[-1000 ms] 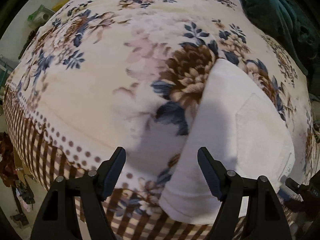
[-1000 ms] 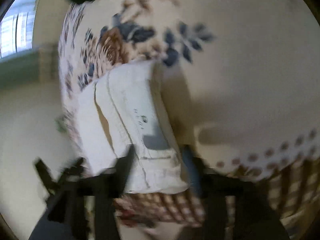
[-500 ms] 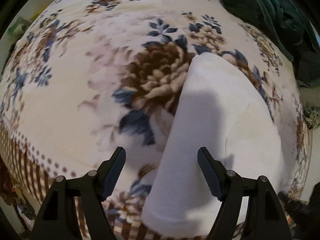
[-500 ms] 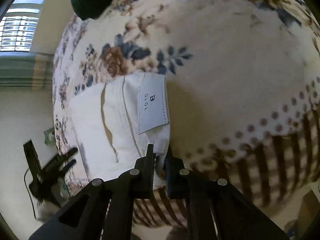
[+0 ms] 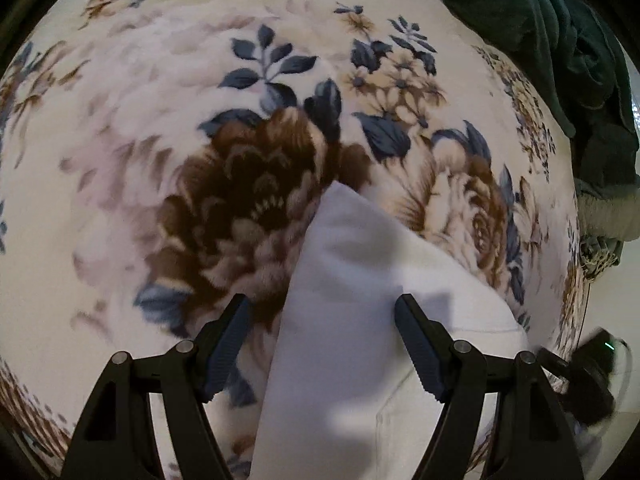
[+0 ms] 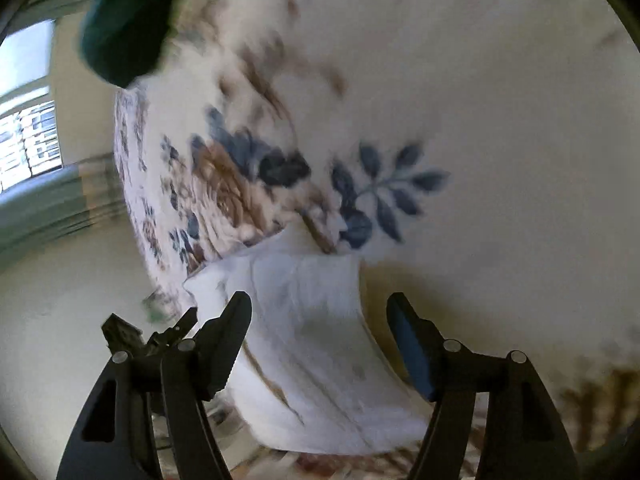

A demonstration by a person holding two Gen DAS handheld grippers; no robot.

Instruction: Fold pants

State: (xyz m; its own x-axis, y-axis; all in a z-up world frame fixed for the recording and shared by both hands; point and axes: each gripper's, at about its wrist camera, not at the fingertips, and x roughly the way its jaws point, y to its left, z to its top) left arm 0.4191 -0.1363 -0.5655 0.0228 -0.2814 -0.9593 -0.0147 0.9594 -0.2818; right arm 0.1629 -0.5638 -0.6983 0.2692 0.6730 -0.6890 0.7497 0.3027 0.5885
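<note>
The white pants (image 5: 352, 320) lie folded into a compact bundle on a floral blanket (image 5: 200, 128). My left gripper (image 5: 322, 344) is open and hovers just over the bundle's left part, holding nothing. In the right wrist view the same pants (image 6: 312, 344) lie below my right gripper (image 6: 318, 340), which is open and empty, its jaws spread to either side of the bundle. The right wrist view is blurred by motion.
A dark green blanket (image 5: 540, 40) is heaped at the far right of the bed and shows in the right wrist view (image 6: 124, 20) at top left. The other gripper's black body (image 5: 592, 372) sits at the bed's right edge. A window (image 6: 24, 136) is at left.
My right gripper was shut on the pants' waistband corner half a second ago; now it is open and off the cloth. My left gripper moved forward over the bundle, staying open.
</note>
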